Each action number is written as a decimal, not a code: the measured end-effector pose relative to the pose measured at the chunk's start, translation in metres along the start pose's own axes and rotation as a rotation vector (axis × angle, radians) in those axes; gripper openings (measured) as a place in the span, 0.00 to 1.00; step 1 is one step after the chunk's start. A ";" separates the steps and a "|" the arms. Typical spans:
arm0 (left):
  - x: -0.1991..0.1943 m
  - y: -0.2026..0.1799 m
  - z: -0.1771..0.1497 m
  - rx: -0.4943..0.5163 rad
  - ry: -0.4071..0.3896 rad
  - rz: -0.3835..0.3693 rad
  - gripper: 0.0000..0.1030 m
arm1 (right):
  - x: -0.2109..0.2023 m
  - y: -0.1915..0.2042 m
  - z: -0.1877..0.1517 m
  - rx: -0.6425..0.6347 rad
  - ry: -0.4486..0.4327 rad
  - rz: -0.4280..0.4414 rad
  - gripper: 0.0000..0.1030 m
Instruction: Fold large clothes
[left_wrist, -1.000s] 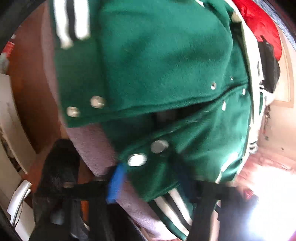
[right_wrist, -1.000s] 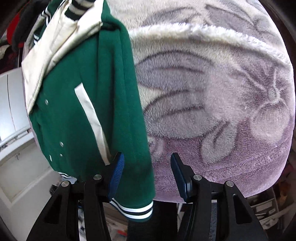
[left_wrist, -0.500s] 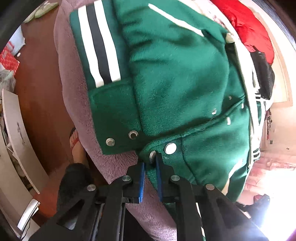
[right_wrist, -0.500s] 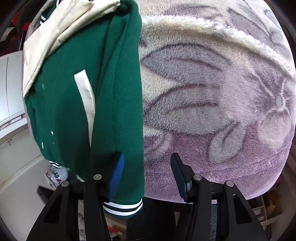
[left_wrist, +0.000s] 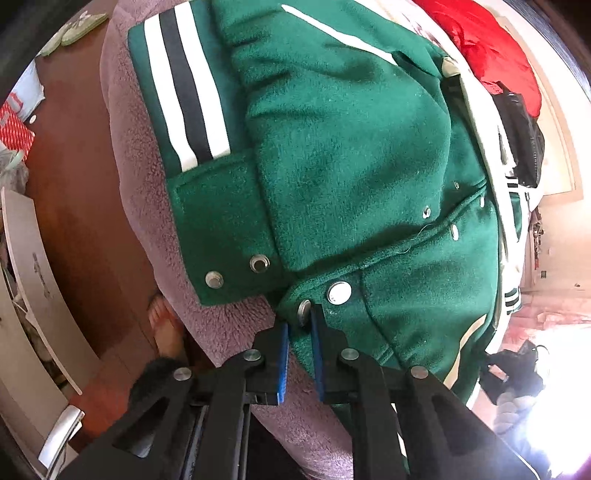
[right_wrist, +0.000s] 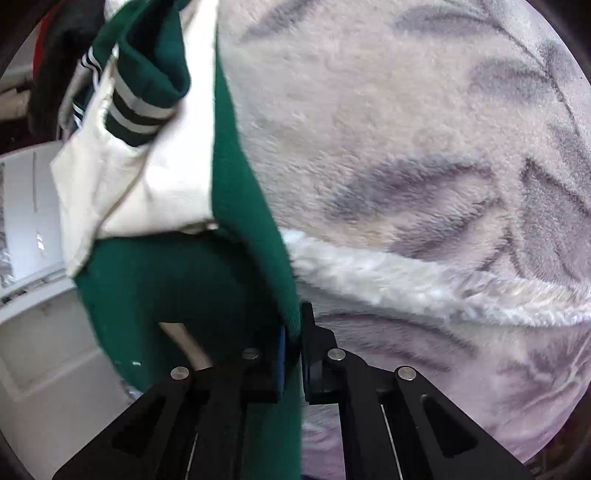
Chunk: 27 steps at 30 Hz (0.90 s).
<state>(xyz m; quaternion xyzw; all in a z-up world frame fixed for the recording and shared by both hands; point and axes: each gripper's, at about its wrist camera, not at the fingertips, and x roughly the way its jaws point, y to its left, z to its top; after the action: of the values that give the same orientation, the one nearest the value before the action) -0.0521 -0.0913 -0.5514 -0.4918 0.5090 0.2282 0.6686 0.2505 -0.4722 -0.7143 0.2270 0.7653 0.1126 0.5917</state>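
We see a dark green fleece varsity jacket (left_wrist: 351, 155) with silver metal snap buttons and cream trim spread over a plush mauve blanket (left_wrist: 140, 206) with a grey leaf pattern, which covers a bed. In the left wrist view our left gripper (left_wrist: 300, 325) has its black fingers with blue pads drawn nearly together, pinching the front edge of the jacket right beside a silver snap button (left_wrist: 304, 312); a second, brighter snap (left_wrist: 339, 292) sits just beyond the fingertips. A green flap bearing two more snaps lies flat on the blanket to the left, and above it runs the ribbed band of green, white and black stripes (left_wrist: 184, 92). Beyond the jacket, near the top right of that view, we make out a red fabric heap (left_wrist: 484, 48) and a black garment (left_wrist: 524, 140). A bare foot (left_wrist: 164, 328) rests on the brown wooden floor (left_wrist: 74, 177) beside the bed. In the right wrist view our right gripper (right_wrist: 293, 334) is likewise closed tight, its jaws clamping a folded edge of the same jacket, which hangs to the left of the blanket. Higher up we see the cream lining (right_wrist: 147, 173) turned outward, with a striped ribbed cuff (right_wrist: 136, 110) lying on it. A white cabinet (right_wrist: 37, 332) stands behind at the left.
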 end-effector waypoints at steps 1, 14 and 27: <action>-0.003 -0.005 0.001 0.006 0.030 0.020 0.11 | 0.002 -0.002 -0.001 0.013 -0.005 0.006 0.06; -0.028 -0.151 -0.086 0.619 0.198 -0.048 0.74 | -0.093 0.008 -0.085 0.051 0.008 -0.033 0.58; 0.054 -0.199 -0.219 1.312 0.061 0.148 0.15 | -0.140 -0.059 -0.069 0.107 0.006 -0.049 0.58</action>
<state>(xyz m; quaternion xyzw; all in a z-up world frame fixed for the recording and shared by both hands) 0.0283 -0.3783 -0.5152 0.0474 0.5936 -0.0980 0.7973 0.1992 -0.5839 -0.6017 0.2392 0.7774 0.0576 0.5789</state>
